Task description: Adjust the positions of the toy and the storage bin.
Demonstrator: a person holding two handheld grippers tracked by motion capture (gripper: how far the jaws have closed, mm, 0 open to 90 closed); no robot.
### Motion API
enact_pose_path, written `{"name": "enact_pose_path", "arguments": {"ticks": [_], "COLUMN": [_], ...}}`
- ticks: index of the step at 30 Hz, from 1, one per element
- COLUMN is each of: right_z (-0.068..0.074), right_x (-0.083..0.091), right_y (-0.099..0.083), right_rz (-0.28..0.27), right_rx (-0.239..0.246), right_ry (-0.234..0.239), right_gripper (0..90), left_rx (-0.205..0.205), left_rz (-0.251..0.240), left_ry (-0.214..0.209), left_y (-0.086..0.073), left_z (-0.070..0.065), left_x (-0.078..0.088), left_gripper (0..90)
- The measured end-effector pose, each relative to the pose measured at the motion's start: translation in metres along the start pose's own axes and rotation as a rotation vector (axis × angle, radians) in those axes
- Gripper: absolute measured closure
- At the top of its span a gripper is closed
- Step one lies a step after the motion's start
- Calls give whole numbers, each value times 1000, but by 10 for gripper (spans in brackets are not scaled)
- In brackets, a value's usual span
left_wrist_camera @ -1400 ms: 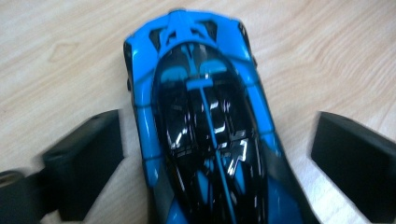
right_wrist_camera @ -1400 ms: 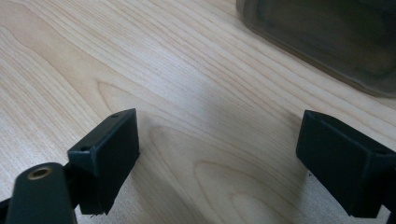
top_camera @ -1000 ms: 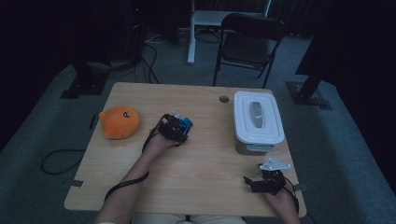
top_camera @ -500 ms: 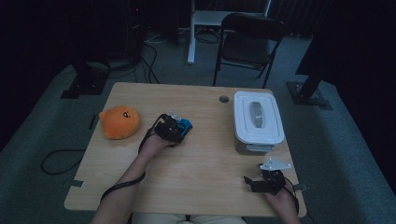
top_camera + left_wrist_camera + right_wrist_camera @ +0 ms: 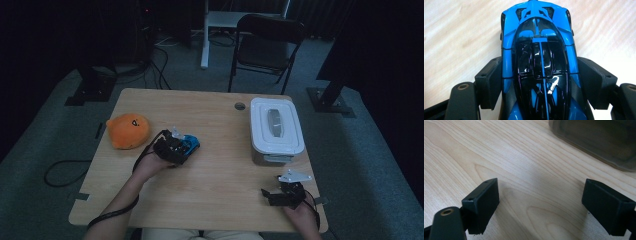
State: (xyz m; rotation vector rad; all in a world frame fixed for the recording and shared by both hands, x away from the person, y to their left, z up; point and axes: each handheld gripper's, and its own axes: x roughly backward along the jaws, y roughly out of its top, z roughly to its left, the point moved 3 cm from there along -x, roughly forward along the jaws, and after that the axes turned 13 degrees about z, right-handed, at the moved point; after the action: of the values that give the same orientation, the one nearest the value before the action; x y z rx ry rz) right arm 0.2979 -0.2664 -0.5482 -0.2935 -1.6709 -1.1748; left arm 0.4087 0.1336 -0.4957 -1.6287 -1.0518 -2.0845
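Light wood table (image 5: 220,175) in a dim room, grey carpet, black folding chair (image 5: 267,37) behind. Left gripper (image 5: 176,147) has just closed onto the blue toy car (image 5: 540,62), mid-table, jaws pinching its sides. Right gripper (image 5: 541,207) spread wide over bare wood near the white lidded box (image 5: 276,130). Orange plush (image 5: 128,131) sits at left.

Left gripper (image 5: 541,82) has the blue toy car (image 5: 540,62) filling the gap between its fingers (image 5: 489,82); bare table (image 5: 220,175) either side. Right gripper (image 5: 541,205) fingers (image 5: 482,202) stand wide over bare wood; white lidded box (image 5: 276,130) blocks ahead of the fingertips. Orange plush (image 5: 128,131) sits beyond the left fingers.
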Motion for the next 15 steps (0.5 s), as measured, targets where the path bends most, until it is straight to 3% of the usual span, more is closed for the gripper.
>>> {"name": "enact_pose_path", "arguments": {"ticks": [3, 6, 15], "right_z": [0, 0, 0], "right_x": [0, 0, 0], "right_y": [0, 0, 0], "right_rz": [0, 0, 0], "right_rx": [-2, -2, -2], "right_ry": [-1, -1, -2], "right_gripper": [138, 138, 138], "left_rx": [1, -27, -28], "left_rz": [9, 19, 28], "left_ry": [-24, 2, 7], "left_y": [-14, -26, -64], "left_z": [-2, -5, -16], "left_x": [7, 12, 31], "left_gripper": [271, 270, 271]}}
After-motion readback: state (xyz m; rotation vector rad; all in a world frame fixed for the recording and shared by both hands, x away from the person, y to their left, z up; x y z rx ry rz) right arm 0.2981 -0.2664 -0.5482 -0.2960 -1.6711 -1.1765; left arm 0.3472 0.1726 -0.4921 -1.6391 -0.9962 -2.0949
